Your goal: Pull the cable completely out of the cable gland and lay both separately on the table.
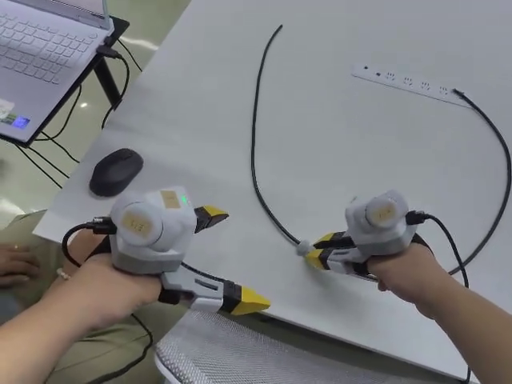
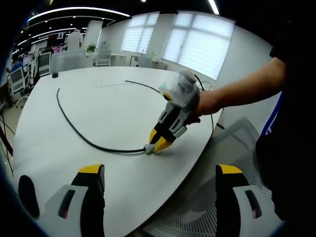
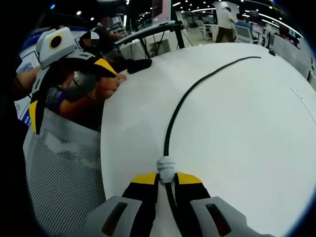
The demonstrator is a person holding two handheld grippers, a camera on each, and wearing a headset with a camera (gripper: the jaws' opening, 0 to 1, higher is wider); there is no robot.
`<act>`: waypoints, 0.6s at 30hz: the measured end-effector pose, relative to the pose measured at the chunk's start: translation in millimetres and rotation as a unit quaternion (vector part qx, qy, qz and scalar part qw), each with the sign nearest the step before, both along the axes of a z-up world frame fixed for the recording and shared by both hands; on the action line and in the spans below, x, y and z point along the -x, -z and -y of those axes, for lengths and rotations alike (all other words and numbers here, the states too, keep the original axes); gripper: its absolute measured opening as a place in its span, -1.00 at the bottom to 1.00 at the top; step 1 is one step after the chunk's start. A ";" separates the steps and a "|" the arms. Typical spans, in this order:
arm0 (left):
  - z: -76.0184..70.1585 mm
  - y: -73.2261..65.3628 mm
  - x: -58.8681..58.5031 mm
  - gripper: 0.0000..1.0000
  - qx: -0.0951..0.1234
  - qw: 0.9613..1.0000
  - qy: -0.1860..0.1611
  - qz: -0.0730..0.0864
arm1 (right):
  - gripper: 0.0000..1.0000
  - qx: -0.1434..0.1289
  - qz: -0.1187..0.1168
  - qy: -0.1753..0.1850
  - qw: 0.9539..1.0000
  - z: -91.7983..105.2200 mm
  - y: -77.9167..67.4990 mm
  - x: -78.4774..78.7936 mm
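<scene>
The cable gland [image 3: 166,169] sits on the near end of the cable [image 3: 173,113], by the table [image 1: 360,144] edge, and the right gripper [image 3: 166,180] is pinched onto the cable just behind it. The left gripper [image 1: 232,256] hangs wide open and empty, so a pull now would likely drag gland and cable along together.

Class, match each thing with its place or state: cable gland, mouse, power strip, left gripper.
Things:
1 cable gland
2 mouse
3 power strip
4 left gripper

Places or states:
A jaws wide open, at the table's near edge
B far side of the table
C on the black cable, at the right gripper's tips
D table's left edge, near the laptop

Pairs: 1-C; 2-D; 3-B; 4-A
</scene>
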State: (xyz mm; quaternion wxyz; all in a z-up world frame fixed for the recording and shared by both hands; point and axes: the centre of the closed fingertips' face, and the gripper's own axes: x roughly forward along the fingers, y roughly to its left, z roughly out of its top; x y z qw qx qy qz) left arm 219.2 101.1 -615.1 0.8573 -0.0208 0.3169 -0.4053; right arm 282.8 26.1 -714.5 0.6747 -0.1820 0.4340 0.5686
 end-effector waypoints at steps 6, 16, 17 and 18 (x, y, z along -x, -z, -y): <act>-0.2 0.1 1.5 0.85 0.001 1.000 0.000 0.000 | -0.85 0.009 0.004 0.003 1.000 1.4 0.3 -0.3; 11.7 -6.9 -2.9 0.83 0.001 1.000 0.019 0.008 | -0.87 0.000 -0.011 0.009 1.000 14.0 -22.7 12.2; 13.4 -7.7 -3.6 0.82 0.000 1.000 0.022 0.010 | -0.87 -0.002 -0.012 0.008 1.000 14.8 -25.9 13.8; 16.2 -8.5 -4.3 0.82 -0.001 1.000 0.027 0.012 | -0.87 -0.004 -0.012 0.008 1.000 15.7 -28.8 15.1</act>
